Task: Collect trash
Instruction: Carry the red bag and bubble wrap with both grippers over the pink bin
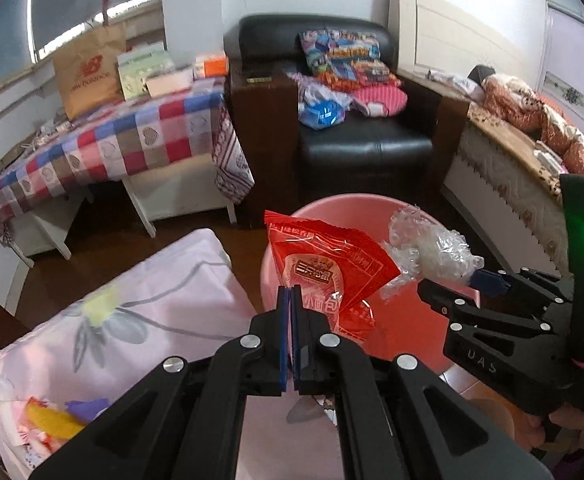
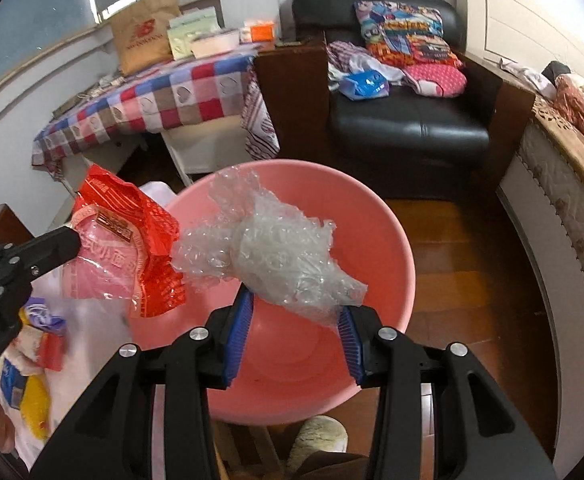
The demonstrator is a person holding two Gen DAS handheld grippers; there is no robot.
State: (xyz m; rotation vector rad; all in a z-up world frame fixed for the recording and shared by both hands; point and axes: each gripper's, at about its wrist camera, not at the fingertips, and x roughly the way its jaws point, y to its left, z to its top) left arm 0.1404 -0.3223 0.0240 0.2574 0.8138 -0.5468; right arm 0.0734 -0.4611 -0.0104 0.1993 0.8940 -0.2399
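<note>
Red wrapper pinched between left fingers.

Both wrist views angled down, close over shared pink basin.

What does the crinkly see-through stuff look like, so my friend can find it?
Find the big pink basin on the wooden floor in front of the black armchair. Above it, the right tool grips a crumpled wad of clear bubble wrap. Unlike the red snack wrapper beside it, it is colourless and bumpy.
</note>
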